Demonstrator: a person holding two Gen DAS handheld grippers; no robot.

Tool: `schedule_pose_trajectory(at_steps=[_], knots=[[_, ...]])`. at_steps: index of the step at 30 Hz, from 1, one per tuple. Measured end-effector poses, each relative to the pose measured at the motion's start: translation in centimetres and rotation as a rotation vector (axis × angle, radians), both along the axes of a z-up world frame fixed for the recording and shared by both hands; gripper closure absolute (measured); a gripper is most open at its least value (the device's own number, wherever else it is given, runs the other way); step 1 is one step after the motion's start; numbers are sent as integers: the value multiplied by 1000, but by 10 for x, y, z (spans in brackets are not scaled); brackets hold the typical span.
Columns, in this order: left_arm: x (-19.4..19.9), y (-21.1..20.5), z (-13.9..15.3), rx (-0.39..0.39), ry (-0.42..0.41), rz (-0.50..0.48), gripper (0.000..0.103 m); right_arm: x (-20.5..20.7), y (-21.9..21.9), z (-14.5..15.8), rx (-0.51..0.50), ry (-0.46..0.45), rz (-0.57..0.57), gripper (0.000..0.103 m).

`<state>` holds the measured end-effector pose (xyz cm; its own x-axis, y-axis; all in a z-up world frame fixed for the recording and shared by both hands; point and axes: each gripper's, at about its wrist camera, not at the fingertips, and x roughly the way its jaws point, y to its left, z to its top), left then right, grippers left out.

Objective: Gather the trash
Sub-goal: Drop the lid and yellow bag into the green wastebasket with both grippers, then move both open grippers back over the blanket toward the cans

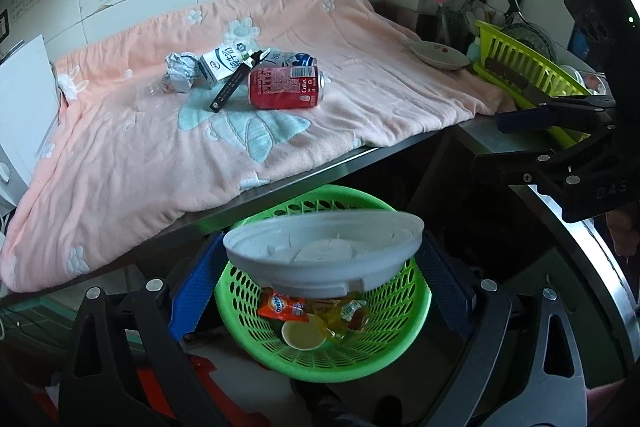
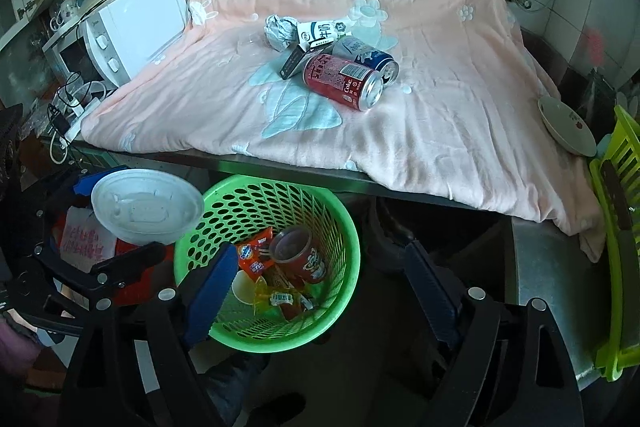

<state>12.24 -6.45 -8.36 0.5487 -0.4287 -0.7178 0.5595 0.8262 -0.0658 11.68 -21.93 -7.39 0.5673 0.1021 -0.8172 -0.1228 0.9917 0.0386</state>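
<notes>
My left gripper (image 1: 320, 267) is shut on a white foam bowl (image 1: 324, 247), with one blue pad on each side of its rim. It hangs tilted over a green mesh basket (image 1: 404, 323) on the floor, which holds snack wrappers, a small cup and a red cup (image 2: 300, 255). My right gripper (image 2: 322, 293) is open over the same basket (image 2: 348, 227), with nothing between its fingers. On the pink blanket (image 1: 360, 39) lie a red Coke can (image 1: 286, 87), a blue can (image 1: 298, 59), a milk carton (image 1: 222, 65), a foil ball (image 1: 182, 71) and a black stick (image 1: 234, 85).
A steel counter edge (image 1: 320, 167) runs just above the basket. A ceramic dish (image 1: 438, 53) and a lime dish rack (image 1: 520, 55) stand at the right. A white microwave (image 2: 132, 27) with cables sits at the left. Red packaging (image 2: 84, 239) lies on the floor beside the basket.
</notes>
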Motion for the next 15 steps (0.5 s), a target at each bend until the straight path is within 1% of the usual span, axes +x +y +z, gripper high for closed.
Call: schedule_pose_trajectory(at_steps=[4,15], knots=[[1,0,0,5,-3,5,7,3,-1,0,7,0,0,21],[13,22,8,-14,3,69,5,18,0,3,12,5,3,20]])
